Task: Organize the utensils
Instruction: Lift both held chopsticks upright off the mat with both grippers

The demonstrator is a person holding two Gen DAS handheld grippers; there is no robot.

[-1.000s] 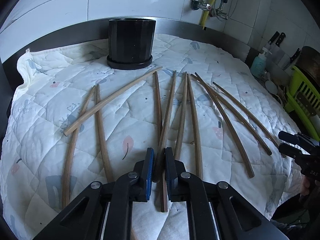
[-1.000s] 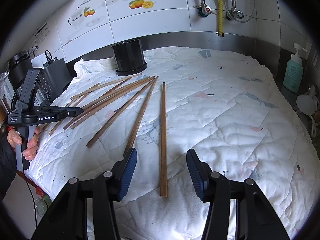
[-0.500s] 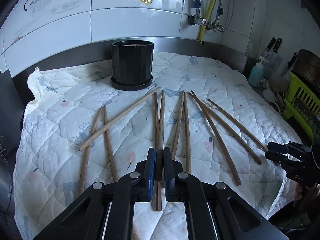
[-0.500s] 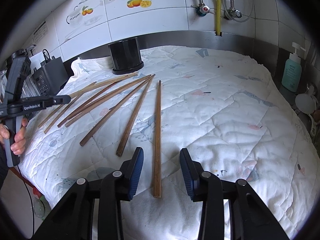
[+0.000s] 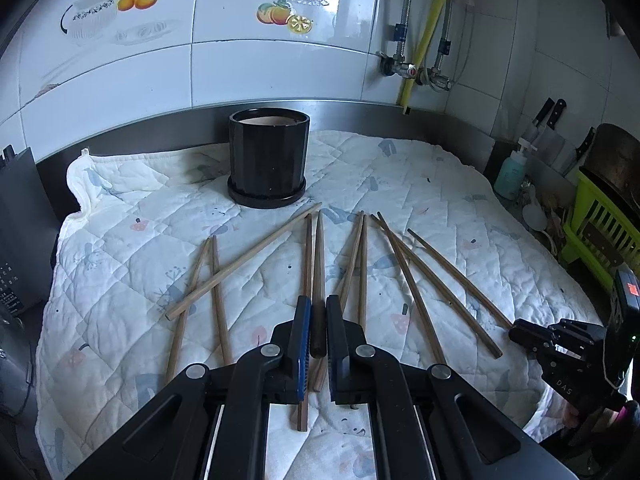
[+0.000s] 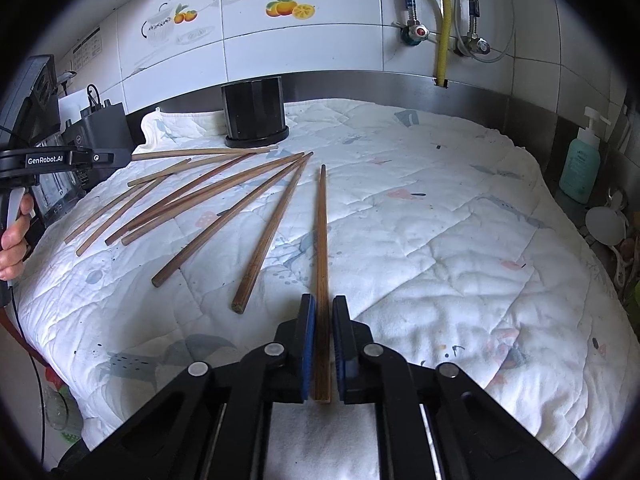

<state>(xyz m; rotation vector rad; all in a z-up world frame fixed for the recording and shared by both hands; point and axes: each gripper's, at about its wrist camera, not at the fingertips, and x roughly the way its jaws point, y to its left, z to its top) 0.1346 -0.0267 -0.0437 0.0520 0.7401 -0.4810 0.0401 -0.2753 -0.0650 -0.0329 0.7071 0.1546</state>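
Left wrist view: your left tool [image 5: 319, 322] is clamped shut on 1 chopstick [image 5: 319, 264], gripping near its thick end, with the tip reaching toward the black pot [image 5: 269, 160]. The stick looks lifted off the quilt [image 5: 420, 184]; the butt end pokes out just behind the pads. Other chopsticks [image 5: 412, 280] lie fanned across the quilt, some crossing, all well short of the pot's saucer except 1 pale stick whose tip comes near it. The pot stands upright at the back of the surface, mouth open. Your right tool [image 5: 532, 334] shows at the right edge, low against the quilt.

Right wrist view: your right tool [image 6: 323, 322] has just been closing, and its blue pads now press on the rightmost stick [image 6: 322, 240], which lies apart from the fan [image 6: 208, 196] to its left. The stick seems flat on the quilt, not yet raised. Your left tool [image 6: 108, 157] sits at the left edge, with your hand [image 6: 14, 236] on its handle.

Step in hand, as I read it: picking up, 1 stick per tool. Nothing can be seen in the pot from here. Next, you need to raise the right stick clear, then carry each one over the pot's rim, tip it upright and let it drop in. Mind the long free ends; they can knock the pot.
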